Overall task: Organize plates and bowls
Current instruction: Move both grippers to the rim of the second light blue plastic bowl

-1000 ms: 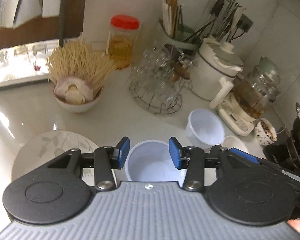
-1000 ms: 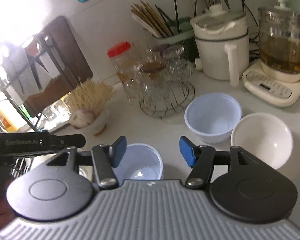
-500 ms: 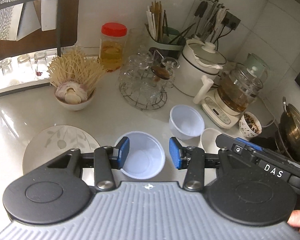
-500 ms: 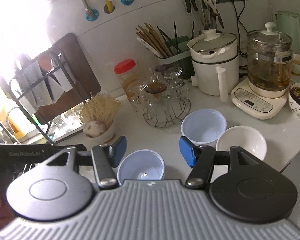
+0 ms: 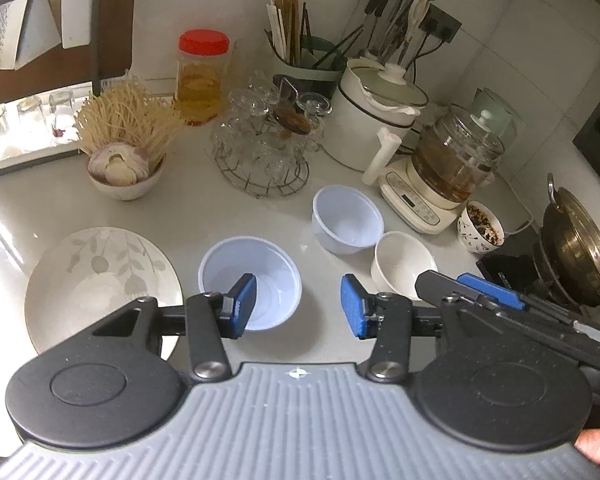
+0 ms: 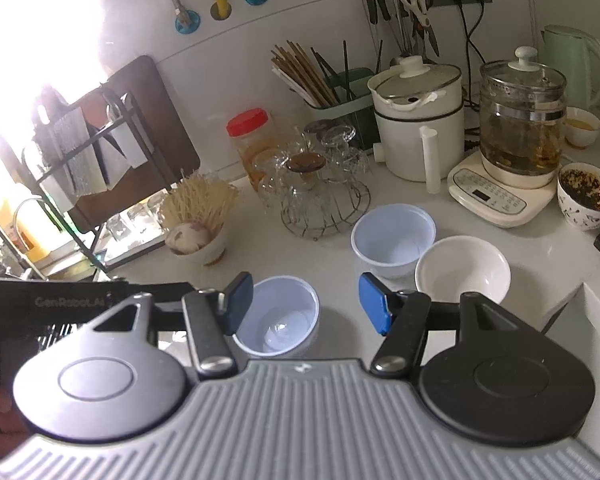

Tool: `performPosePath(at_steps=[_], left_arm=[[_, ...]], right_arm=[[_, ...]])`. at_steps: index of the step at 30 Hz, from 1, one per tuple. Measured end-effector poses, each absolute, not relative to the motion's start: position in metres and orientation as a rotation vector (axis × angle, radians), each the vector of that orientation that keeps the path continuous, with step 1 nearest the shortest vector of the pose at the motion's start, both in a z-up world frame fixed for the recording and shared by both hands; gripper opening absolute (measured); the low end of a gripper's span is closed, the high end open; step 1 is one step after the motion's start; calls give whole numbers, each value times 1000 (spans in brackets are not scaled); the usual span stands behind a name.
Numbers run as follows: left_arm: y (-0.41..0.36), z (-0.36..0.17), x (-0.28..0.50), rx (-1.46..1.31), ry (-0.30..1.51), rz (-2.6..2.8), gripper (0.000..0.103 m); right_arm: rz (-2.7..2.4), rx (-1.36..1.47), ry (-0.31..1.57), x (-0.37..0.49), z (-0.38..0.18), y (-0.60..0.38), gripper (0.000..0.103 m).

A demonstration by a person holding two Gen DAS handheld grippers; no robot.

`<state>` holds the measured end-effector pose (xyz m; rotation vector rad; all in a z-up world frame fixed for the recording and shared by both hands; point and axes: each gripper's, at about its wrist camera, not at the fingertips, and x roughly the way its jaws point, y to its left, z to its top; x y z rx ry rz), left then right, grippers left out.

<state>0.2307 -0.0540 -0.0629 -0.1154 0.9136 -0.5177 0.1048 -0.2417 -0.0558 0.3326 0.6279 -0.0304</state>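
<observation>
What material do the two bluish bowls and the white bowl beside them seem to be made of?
The near bluish bowl and the far bluish bowl look like thin, translucent, matte plastic with rolled rims. The white bowl seems to be glazed ceramic: opaque, thicker-walled, glossy.

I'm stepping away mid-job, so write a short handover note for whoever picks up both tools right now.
Left tool: open, jaws opening, nothing between them. Right tool: open, empty.
Things: leaf-pattern plate at the left; near plastic bowl beside it; far plastic bowl and white ceramic bowl side by side at the right.
Done: nothing stacked yet.
Left: probably nest the two plastic bowls, then group the ceramic bowl and plate.
</observation>
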Motion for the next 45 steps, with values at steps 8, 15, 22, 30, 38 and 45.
performPosePath(at_steps=[8, 15, 22, 30, 38, 45], left_arm=[[-60, -69, 235, -93, 934, -551, 54], [-74, -76, 256, -80, 959, -588, 54], [-86, -82, 285, -87, 973, -628, 54], [-103, -85, 322, -88, 986, -704, 54], [-127, -101, 353, -33, 1024, -787, 54], [-136, -123, 378, -36, 1081, -741, 54]], right_arm=[[-68, 363, 653, 101, -68, -243, 62], [-111, 375, 655, 114, -71, -251, 62], [-154, 373, 657, 130, -70, -257, 62], [-237, 391, 665, 146, -68, -265, 62], [-343, 433, 680, 155, -75, -274, 62], [-361, 456, 724, 171, -85, -290, 62]])
